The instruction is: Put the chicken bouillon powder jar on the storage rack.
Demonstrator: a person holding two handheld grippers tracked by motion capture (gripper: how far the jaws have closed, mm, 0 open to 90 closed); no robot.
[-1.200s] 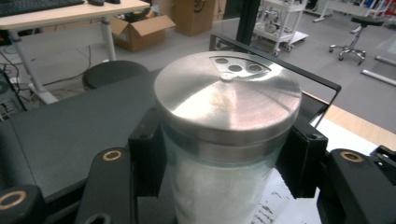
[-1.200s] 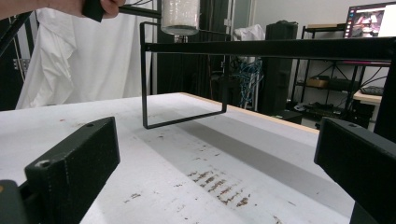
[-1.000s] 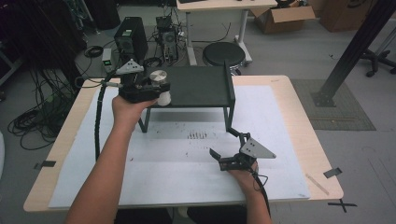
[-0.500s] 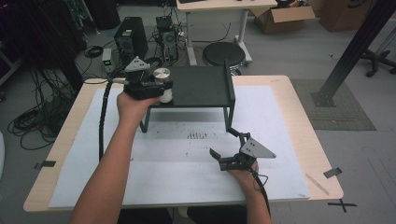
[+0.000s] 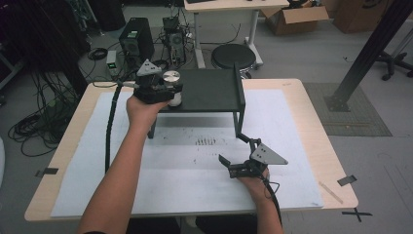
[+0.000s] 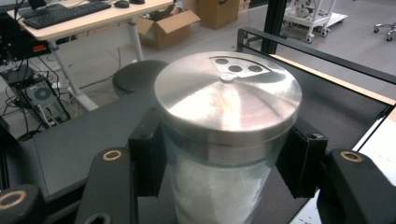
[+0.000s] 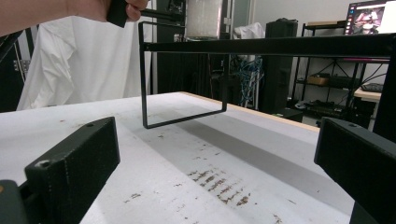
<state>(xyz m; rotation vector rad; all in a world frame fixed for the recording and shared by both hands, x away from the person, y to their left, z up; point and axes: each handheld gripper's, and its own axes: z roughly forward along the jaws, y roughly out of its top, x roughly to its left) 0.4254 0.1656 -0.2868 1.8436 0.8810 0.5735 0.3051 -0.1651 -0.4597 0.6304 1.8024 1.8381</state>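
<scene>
On the worktop [image 5: 292, 146], the left gripper [image 5: 155, 90] jaws squeeze a smooth, breakable glass shaker [image 6: 226, 140] below its lid, while the right gripper [image 5: 238, 163] rests open.

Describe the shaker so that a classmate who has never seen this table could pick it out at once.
On the white-papered table stands a black raised shelf. At its left edge the left gripper is shut on the shaker. It is a clear jar of white powder with a round, shiny metal lid pierced by three holes, the one bright thing among black parts.
</scene>
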